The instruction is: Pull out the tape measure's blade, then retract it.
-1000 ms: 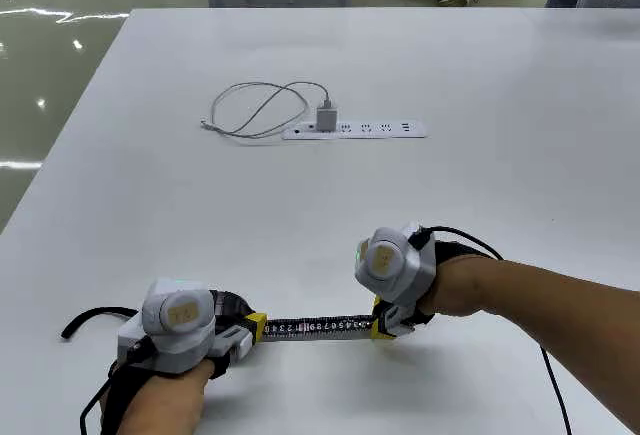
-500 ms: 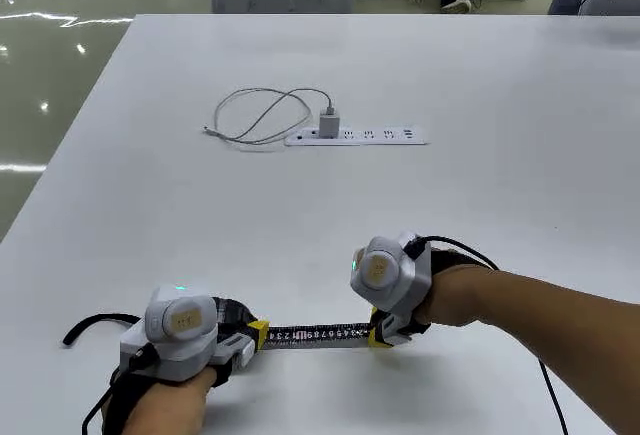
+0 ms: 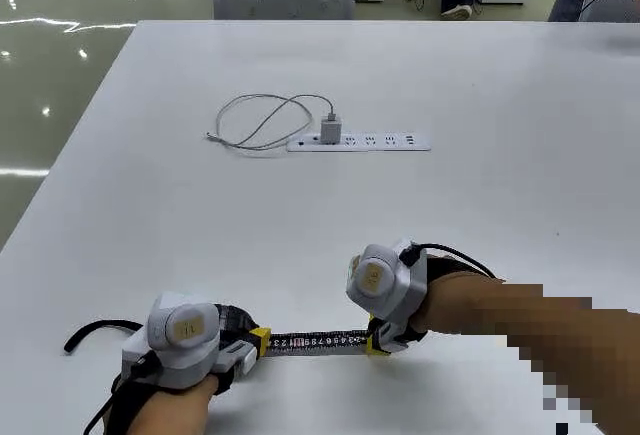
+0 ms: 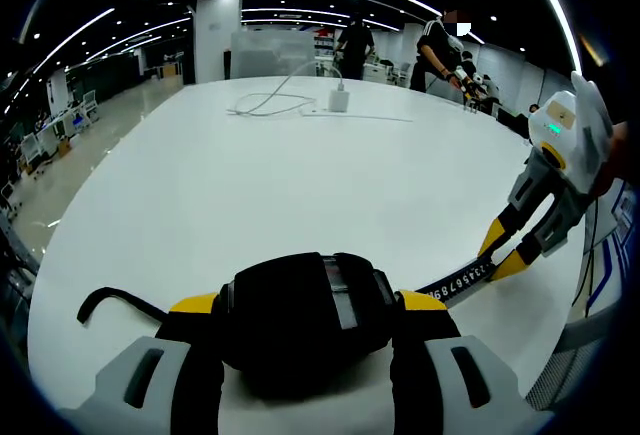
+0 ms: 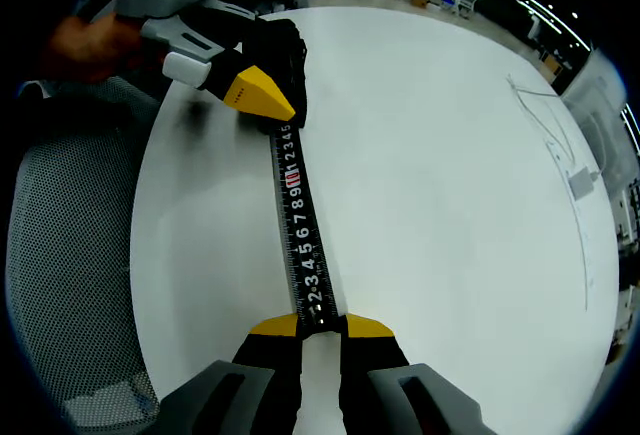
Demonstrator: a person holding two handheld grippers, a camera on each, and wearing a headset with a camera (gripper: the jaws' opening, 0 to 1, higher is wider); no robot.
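Blade (image 5: 300, 235) part out, held at both ends.
My left gripper (image 3: 250, 340) is clamped round the tape measure (image 4: 300, 320) and my right gripper (image 5: 320, 325) pinches the blade tip, both well nearer me than the power strip (image 3: 360, 141). I judge the blade step is mid-way. Next I need a straight, steady line, then a controlled feed back. Count: 1 tape measure, 2 grippers, 1 power strip, 1 charger (image 3: 329, 127), 1 cable (image 3: 260, 115).

A white table (image 3: 480, 205) spans most of the head view. In the upper middle of the frame a white power strip (image 3: 365, 142) lies flat on it, with a white charger (image 3: 330, 132) plugged into its left end. The charger's pale cable (image 3: 265, 120) loops loosely to the left. A glossy floor (image 3: 50, 75) shows at upper left. At lower left of the right gripper view is a grey mesh seat (image 5: 70, 285).
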